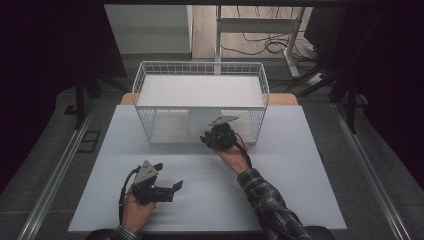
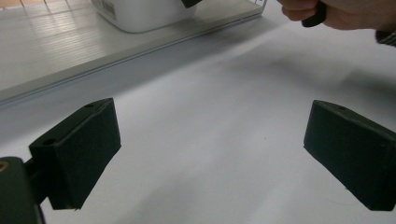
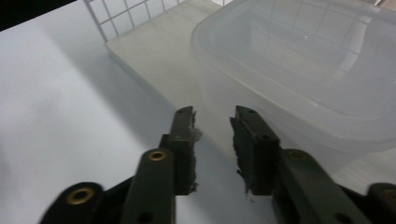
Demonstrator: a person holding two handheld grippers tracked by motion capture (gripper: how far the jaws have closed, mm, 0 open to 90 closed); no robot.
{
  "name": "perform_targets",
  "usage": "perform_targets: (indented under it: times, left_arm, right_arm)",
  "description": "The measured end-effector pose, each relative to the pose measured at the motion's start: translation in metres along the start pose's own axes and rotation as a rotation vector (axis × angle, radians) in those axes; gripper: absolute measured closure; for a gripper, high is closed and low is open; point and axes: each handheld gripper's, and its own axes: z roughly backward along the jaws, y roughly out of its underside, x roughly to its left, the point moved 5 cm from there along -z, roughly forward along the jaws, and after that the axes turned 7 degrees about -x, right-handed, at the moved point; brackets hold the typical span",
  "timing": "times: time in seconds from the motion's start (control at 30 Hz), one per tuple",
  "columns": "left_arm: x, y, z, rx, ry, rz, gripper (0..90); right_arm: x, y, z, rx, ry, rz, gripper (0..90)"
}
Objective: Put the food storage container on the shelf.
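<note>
A translucent plastic container (image 3: 303,70) stands on the floor of a white wire basket (image 1: 200,65) whose open side faces me. In the high view the container (image 1: 200,125) sits at the basket's front opening. My right gripper (image 3: 214,140) is right at the container's near corner, with its jaws a narrow gap apart and nothing pressed between the pads. From above, the right gripper (image 1: 210,132) is at the basket's front edge. My left gripper (image 1: 169,176) rests low over the white table (image 1: 280,190) near the front; its jaws (image 2: 212,140) stand wide open and empty.
A white board (image 1: 200,90) covers the basket's top. The basket's floor panel (image 2: 46,51) runs along the far side of the left gripper view, with the right hand (image 2: 336,14) at the upper right. Dark curtains and floor rails flank the table.
</note>
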Motion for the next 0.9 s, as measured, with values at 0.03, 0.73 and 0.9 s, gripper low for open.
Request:
perform_targets:
  times: [0.03,0.73,0.9]
  left_arm:
    - [0.000,0.000,0.000,0.003,0.001,0.002,3.4]
    - [0.003,0.002,0.001,0.054,0.014,0.045,3.3]
    - [0.004,0.001,0.002,0.063,0.015,0.055,3.6]
  right_arm:
    - [0.002,0.000,0.002,-0.001,-0.002,0.001,65.1]
    - [0.019,0.006,0.034,-0.015,-0.025,0.026,28.5]
    - [0.020,0.011,0.049,-0.033,-0.021,0.025,19.0]
